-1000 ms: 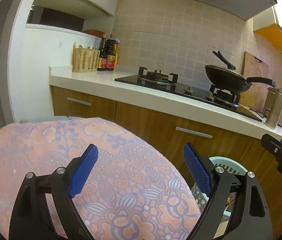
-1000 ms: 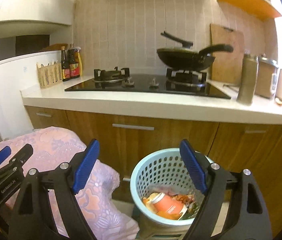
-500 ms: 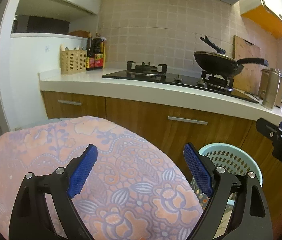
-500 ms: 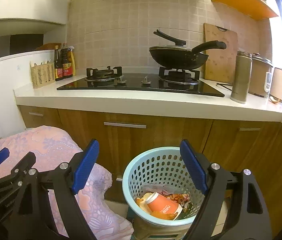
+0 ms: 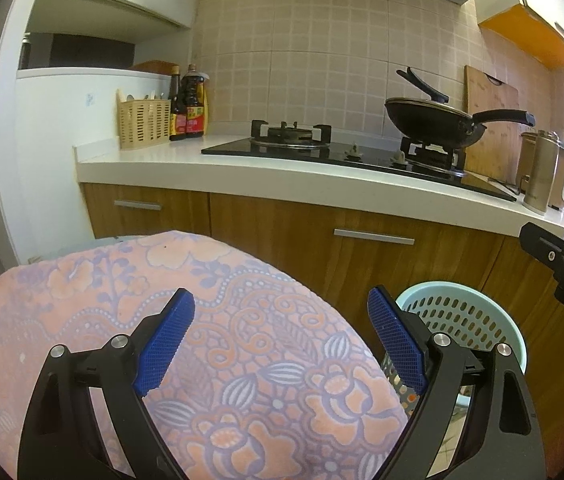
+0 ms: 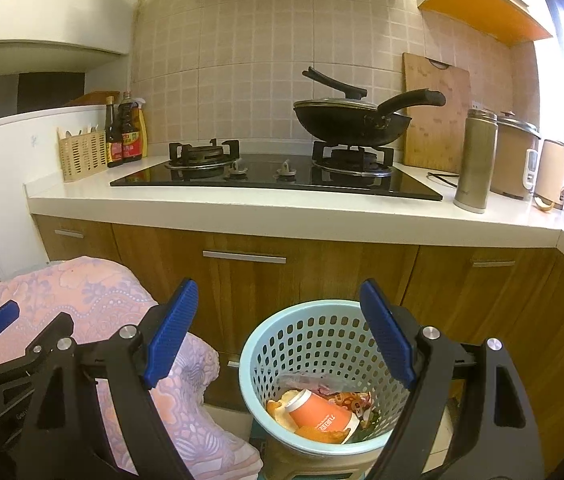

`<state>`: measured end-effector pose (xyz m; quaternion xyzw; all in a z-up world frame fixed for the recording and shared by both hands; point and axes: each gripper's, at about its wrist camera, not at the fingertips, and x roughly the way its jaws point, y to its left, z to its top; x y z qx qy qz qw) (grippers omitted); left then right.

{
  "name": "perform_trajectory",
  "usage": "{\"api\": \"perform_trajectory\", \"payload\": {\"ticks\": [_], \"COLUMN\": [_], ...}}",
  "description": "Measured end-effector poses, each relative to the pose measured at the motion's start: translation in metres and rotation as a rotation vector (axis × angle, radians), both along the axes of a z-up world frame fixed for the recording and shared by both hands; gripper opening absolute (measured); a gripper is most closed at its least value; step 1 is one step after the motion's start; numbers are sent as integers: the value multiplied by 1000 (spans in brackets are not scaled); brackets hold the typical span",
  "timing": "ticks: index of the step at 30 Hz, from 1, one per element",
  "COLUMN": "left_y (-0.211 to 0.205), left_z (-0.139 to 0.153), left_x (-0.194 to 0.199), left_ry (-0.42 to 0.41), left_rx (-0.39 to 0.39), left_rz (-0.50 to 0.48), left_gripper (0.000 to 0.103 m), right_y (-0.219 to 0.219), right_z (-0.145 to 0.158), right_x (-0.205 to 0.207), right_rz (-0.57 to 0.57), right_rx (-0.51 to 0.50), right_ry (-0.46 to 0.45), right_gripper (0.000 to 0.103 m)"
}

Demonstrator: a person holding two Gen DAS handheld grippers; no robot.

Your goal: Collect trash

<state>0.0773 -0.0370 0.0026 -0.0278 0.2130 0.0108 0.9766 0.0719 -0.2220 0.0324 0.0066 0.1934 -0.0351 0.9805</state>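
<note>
This is a home kitchen. A white counter [image 6: 282,208] over wooden cabinet doors [image 6: 242,280] carries a black two-burner gas hob [image 6: 274,176], with a lidded wok [image 6: 350,120] on the burner at 1 o'clock. Beige wall tiles [image 6: 262,60] back it, sauce bottles [image 6: 124,134] stand at 10 o'clock, and a cutting board [image 6: 436,116], flask [image 6: 476,160] and kettle [image 6: 554,172] stand at 2 o'clock.
</note>
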Motion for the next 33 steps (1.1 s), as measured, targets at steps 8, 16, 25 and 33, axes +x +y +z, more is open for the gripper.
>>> {"api": "perform_trajectory", "payload": {"ticks": [8, 16, 25, 33], "left_y": [2, 3, 3, 4], "left_z": [1, 1, 2, 1], "left_x": [-1, 0, 0, 2], "left_ry": [0, 3, 7, 14], "left_rx": [-8, -8, -7, -12], "left_rz": [-9, -12, -16, -21], "left_gripper": [88, 88, 89, 89], "right_y": [7, 6, 7, 11], "right_z": [-2, -3, -5, -8], "right_x": [-1, 0, 2, 2], "right_rz": [-4, 5, 10, 14], "right_rx": [-33, -23, -26, -35], "right_ry": [0, 8, 14, 19], "right_gripper": [79, 79, 79, 79]}}
